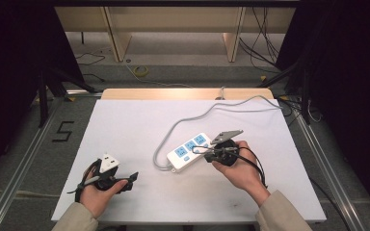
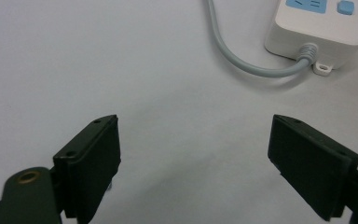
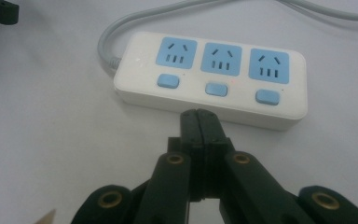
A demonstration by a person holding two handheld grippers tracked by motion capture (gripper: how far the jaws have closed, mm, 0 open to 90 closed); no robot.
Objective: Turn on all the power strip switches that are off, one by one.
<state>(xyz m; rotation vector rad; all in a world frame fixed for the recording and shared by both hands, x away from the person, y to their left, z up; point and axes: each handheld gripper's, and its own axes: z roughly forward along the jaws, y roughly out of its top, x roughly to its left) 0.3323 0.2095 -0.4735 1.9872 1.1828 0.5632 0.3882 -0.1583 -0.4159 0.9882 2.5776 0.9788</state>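
A white power strip [image 1: 189, 150] with three blue sockets and three blue switches lies near the middle of the white table [image 1: 125, 125]. Its grey cord [image 1: 183, 120] loops off its left end toward the table's back edge. In the right gripper view, my right gripper [image 3: 198, 114] is shut with nothing between its jaws. Its tips sit just short of the power strip's [image 3: 209, 79] near side, below the middle switch [image 3: 216, 89]. My left gripper [image 2: 193, 140] stands open and empty over bare table at the front left [image 1: 131, 178]. The strip's cord end [image 2: 317, 28] lies farther off.
The cord runs off the table's back right corner [image 1: 270, 103]. Metal rails [image 1: 24, 159] flank the table on both sides. On the floor are a taped figure 5 [image 1: 62, 131], loose cables and a yellow coil [image 1: 141, 71]. Wooden furniture legs [image 1: 118, 38] stand behind.
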